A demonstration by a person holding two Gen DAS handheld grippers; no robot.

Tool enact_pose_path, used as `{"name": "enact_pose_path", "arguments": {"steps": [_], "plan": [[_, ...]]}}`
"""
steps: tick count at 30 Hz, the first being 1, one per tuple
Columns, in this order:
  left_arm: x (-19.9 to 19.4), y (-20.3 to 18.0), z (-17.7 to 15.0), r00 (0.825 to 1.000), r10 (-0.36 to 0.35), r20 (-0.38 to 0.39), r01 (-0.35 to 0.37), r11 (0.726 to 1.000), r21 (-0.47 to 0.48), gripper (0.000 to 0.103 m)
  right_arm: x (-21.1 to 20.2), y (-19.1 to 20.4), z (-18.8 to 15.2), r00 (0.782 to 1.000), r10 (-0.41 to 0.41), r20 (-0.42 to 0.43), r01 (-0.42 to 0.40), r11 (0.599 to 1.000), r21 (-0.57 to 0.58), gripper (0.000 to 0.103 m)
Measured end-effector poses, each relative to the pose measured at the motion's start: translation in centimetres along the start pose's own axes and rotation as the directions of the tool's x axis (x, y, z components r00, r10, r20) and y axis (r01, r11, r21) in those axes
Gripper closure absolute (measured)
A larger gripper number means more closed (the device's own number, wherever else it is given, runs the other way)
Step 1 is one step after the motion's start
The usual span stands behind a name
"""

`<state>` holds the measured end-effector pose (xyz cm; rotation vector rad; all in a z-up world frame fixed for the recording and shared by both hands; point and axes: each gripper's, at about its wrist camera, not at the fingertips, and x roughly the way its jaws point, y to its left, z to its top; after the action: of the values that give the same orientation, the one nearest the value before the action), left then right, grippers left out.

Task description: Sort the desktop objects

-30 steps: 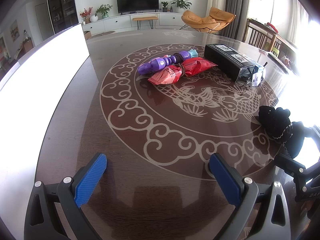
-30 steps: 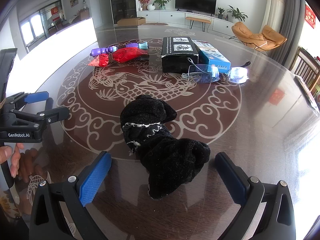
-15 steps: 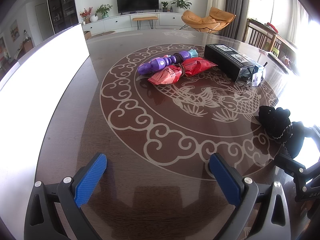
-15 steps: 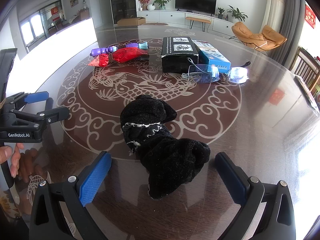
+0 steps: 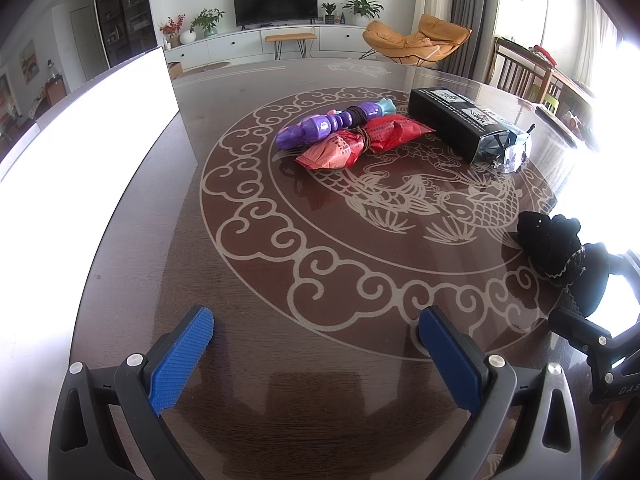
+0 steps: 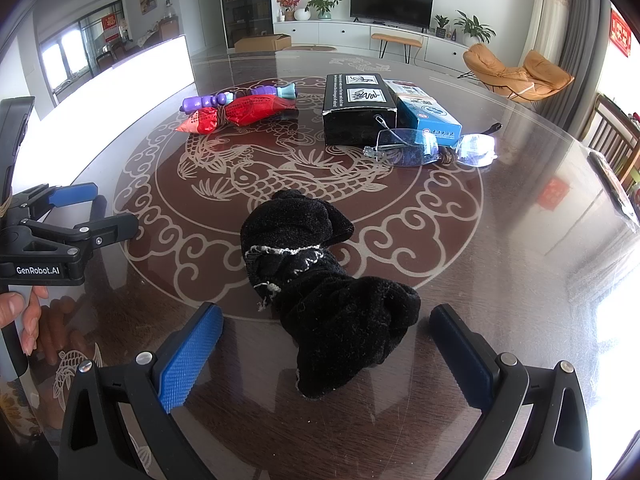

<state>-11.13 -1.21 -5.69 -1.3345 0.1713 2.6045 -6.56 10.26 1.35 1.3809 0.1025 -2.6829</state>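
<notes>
A crumpled black sock (image 6: 320, 280) lies on the dark round table (image 6: 500, 260), its near end between the spread fingers of my open right gripper (image 6: 326, 320). That sock (image 5: 556, 248) shows at the right edge of the left wrist view. My left gripper (image 5: 316, 322) hangs open over bare tabletop with nothing between its fingers; from the right wrist it appears at the left (image 6: 80, 208). Farther back lie a red snack packet (image 6: 236, 114), a purple toy (image 6: 224, 98), a black box (image 6: 358, 108), a blue box (image 6: 426, 114) and clear glasses (image 6: 432, 146).
A person's hand (image 6: 18, 316) holds the left gripper's handle. A bright white surface (image 5: 80, 152) runs along the table's left side. Wooden chairs (image 6: 616, 140) stand at the right; an orange lounge chair (image 5: 416, 38) and a TV unit stand beyond the table.
</notes>
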Motion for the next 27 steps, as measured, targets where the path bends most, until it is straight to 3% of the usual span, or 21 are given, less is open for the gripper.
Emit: {"name": "enact_pose_path", "arguments": {"steps": [14, 16, 20, 24, 27], "plan": [[0.0, 0.0, 0.1, 1.0, -0.009, -0.01, 0.009, 1.0, 0.009, 0.0, 0.0, 0.0, 0.0, 1.0, 0.0, 0.0, 0.0, 1.0, 0.0, 0.0], [0.2, 0.1, 0.5, 0.998, -0.043, -0.04, 0.044, 0.998, 0.044, 0.0, 0.0, 0.0, 0.0, 1.0, 0.0, 0.0, 0.0, 1.0, 0.0, 0.0], [0.0, 0.3, 1.9, 0.981, -0.181, -0.065, 0.187, 0.978, 0.097, 0.0, 0.0, 0.0, 0.0, 1.0, 0.0, 0.0, 0.0, 1.0, 0.0, 0.0], [-0.1, -1.2, 5.3, 0.972, -0.232, -0.045, 0.236, 0.954, 0.186, 0.0, 0.0, 0.0, 0.0, 1.0, 0.0, 0.0, 0.0, 1.0, 0.0, 0.0], [1.3, -3.1, 8.2, 0.964, -0.256, -0.071, 0.266, 0.927, 0.265, 0.0, 0.0, 0.0, 0.0, 1.0, 0.0, 0.0, 0.0, 1.0, 0.0, 0.0]]}}
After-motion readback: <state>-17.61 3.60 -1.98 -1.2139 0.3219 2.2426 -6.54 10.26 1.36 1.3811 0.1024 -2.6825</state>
